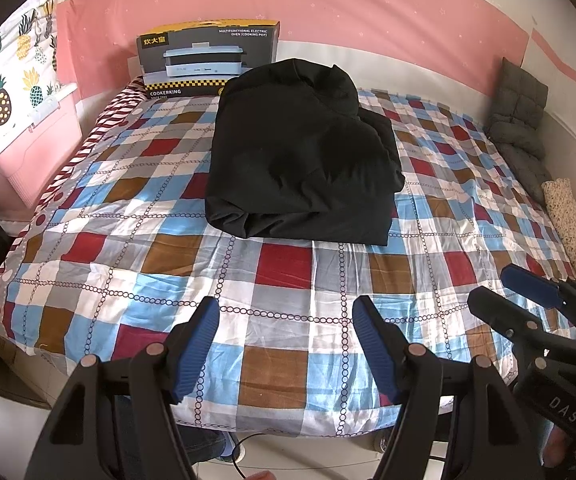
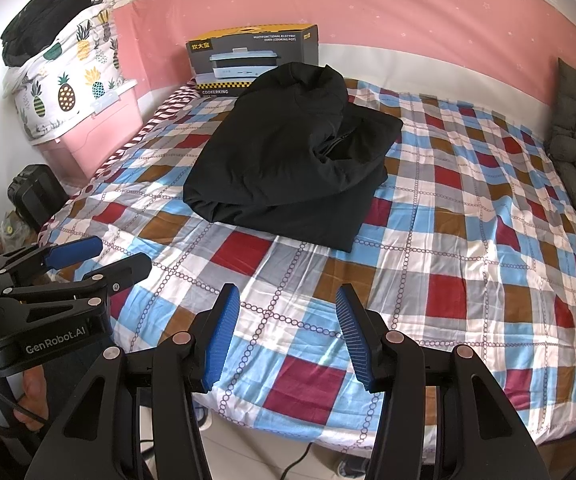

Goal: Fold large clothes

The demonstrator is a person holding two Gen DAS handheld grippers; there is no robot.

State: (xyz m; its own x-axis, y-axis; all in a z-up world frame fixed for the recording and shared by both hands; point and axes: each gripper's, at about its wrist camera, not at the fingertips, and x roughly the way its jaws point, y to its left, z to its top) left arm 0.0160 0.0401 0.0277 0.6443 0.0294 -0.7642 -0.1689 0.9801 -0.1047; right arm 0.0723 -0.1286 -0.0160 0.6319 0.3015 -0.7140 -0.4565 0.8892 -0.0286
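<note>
A large black garment (image 1: 304, 152) lies folded in a thick bundle on the checked bedsheet (image 1: 288, 280), toward the far middle of the bed; it also shows in the right wrist view (image 2: 292, 152). My left gripper (image 1: 285, 312) is open and empty, held over the bed's near edge, well short of the garment. My right gripper (image 2: 288, 300) is open and empty too, over the near edge. The right gripper shows at the right of the left wrist view (image 1: 504, 288). The left gripper shows at the left of the right wrist view (image 2: 115, 258).
A cooker box (image 1: 207, 58) stands at the bed's far side against the pink wall. A pineapple-print bag (image 1: 7, 80) sits on a pink bin (image 1: 35, 156) at the left. A grey cushion (image 1: 520, 120) and a rolled mat (image 1: 572, 224) lie at the right edge.
</note>
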